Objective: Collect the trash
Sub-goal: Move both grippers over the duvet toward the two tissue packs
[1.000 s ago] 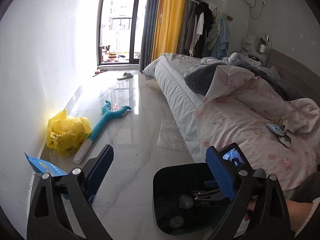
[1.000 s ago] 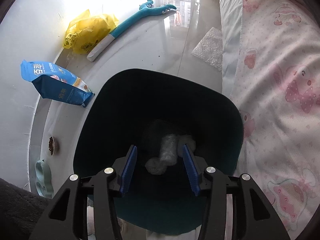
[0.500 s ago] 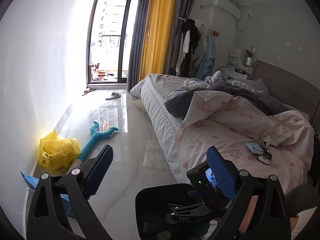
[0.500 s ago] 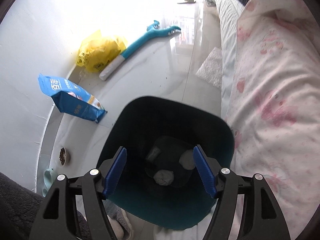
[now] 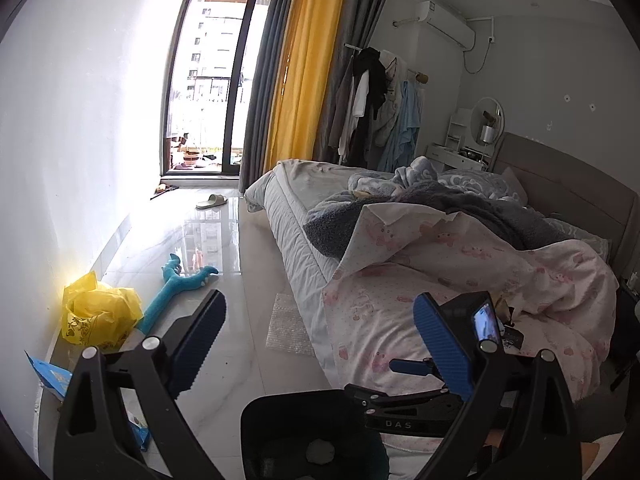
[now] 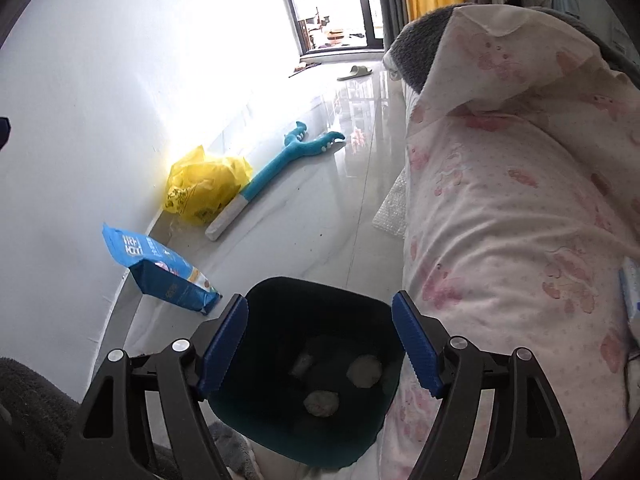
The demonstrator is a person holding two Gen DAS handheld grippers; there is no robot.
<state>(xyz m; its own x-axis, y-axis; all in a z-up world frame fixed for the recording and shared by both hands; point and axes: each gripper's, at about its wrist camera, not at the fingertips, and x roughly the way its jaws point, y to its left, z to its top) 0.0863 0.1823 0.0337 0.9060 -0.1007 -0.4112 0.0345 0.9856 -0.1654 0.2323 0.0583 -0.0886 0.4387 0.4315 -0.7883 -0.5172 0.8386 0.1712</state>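
Observation:
A dark teal bin (image 6: 280,296) stands on the floor beside the bed, seen from above in the right wrist view. Three crumpled whitish wads (image 6: 363,371) lie at its bottom. My right gripper (image 6: 320,302) hovers above the bin's mouth. Its jaws are opening and nothing is between them. In the left wrist view my left gripper (image 5: 320,304) stands open and empty, pointing across the room. The bin (image 5: 272,416) sits low in that view, with the right tool's black body (image 5: 396,416) over it. Small items (image 5: 510,334) lie on the pink quilt, partly hidden.
A blue pouch (image 6: 160,272), a yellow plastic bag (image 6: 204,188) and a teal claw toy (image 6: 280,164) lie along the white wall. A bubble-wrap sheet (image 6: 390,212) lies by the bed (image 6: 520,200). A slipper (image 6: 354,72) lies near the balcony door.
The right gripper rose away from the bin and its jaws widened; the wad that was between them now lies in the bin. The left gripper rose and tilted up.

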